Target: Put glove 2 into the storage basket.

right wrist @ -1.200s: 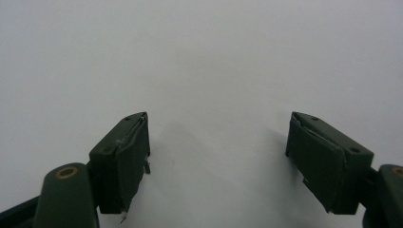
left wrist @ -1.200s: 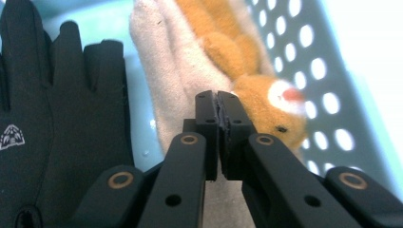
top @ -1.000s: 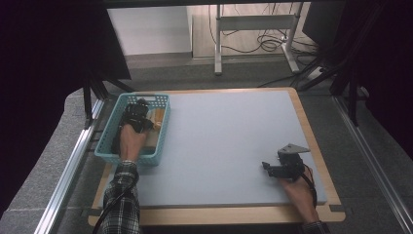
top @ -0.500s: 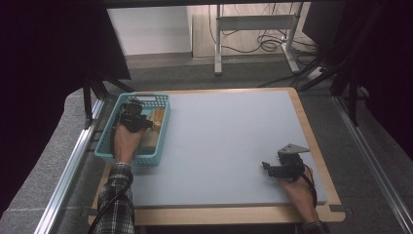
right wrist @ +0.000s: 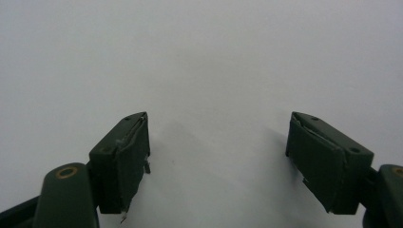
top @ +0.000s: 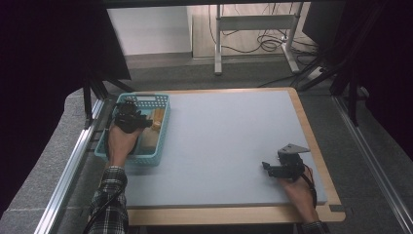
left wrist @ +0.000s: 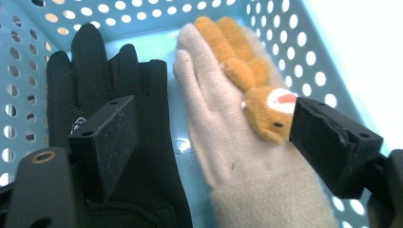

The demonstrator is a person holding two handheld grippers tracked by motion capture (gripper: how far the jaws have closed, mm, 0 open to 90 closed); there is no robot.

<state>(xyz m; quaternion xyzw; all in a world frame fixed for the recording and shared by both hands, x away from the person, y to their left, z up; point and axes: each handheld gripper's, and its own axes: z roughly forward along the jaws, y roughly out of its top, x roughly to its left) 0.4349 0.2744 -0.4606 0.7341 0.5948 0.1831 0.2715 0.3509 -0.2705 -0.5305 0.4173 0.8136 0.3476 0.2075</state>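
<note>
tongs (top: 127,116) over basket (top: 163,127); grey mat (top: 229,146), wood-edged table (top: 311,146), dark room.

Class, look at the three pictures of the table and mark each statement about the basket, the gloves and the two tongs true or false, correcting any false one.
1. A black fabric glove and a beige fleece glove lie side by side in the turquoise perforated plastic basket. True.
2. The small orange plush toy lies on the black glove. False: it rests on the beige fleece glove.
3. The left tongs are clamped on the beige glove. False: their jaws have just been opening and stand apart above the gloves, gripping nothing.
4. The right tongs are open over the bare grey mat. True.
5. The basket stands at the mat's right edge. False: it is at the left edge.
</note>
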